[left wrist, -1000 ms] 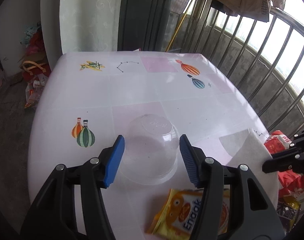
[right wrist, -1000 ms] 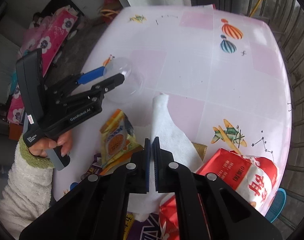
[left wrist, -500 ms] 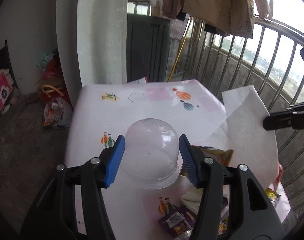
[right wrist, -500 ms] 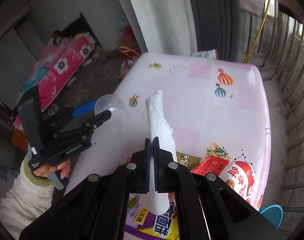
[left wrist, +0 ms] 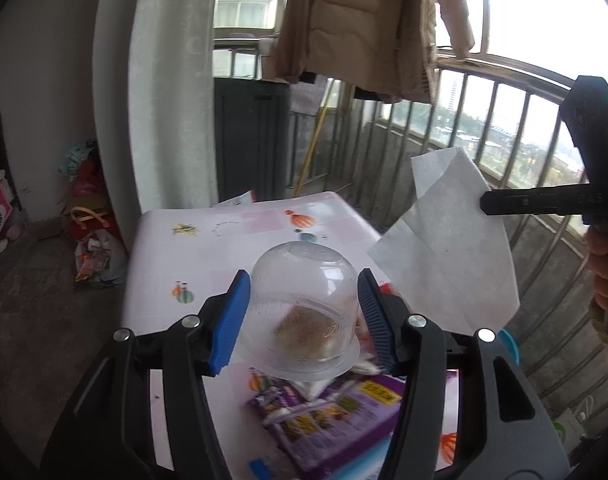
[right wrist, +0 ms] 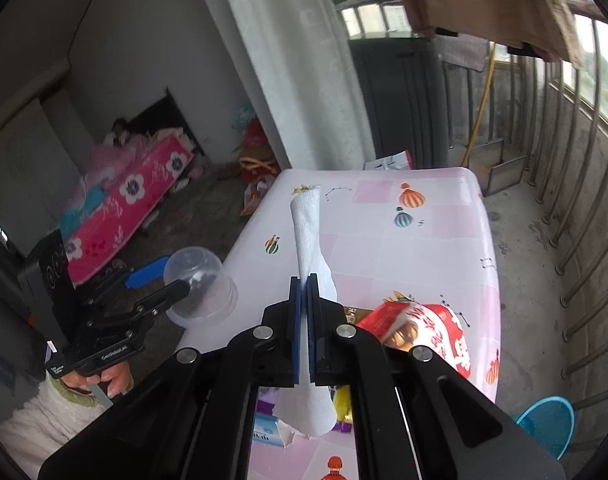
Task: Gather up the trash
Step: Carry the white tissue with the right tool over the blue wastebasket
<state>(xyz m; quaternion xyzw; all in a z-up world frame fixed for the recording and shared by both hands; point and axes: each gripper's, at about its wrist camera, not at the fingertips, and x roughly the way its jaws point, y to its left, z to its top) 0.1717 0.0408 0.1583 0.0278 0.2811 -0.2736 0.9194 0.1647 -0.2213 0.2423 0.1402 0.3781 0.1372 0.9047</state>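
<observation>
**Balcony worktop, both hands loaded**

Balcony railing and a hanging beige coat (left wrist: 368, 28) frame a worktop (right wrist: 404, 248) covered in a pink-and-white cloth printed with balloons. Above its near edge, the left gripper (left wrist: 304, 316) has its blue-padded fingers (left wrist: 229, 320) set against either side of an upturned clear plastic cup (left wrist: 304, 300), holding it in the air over the litter below. The right gripper (right wrist: 304, 320) has its fingers pressed together on a white paper towel (right wrist: 308, 240), which stands up past the tips and hangs down beneath them; in the left wrist view the same sheet spreads out wide, well clear of the worktop. On the worktop lie a red snack bag (right wrist: 428, 332) to the right, a purple packet (left wrist: 336, 416) under the cup, and other wrappers too blurred to name. A blue basket (right wrist: 548, 424) sits on the floor by the railing.
</observation>
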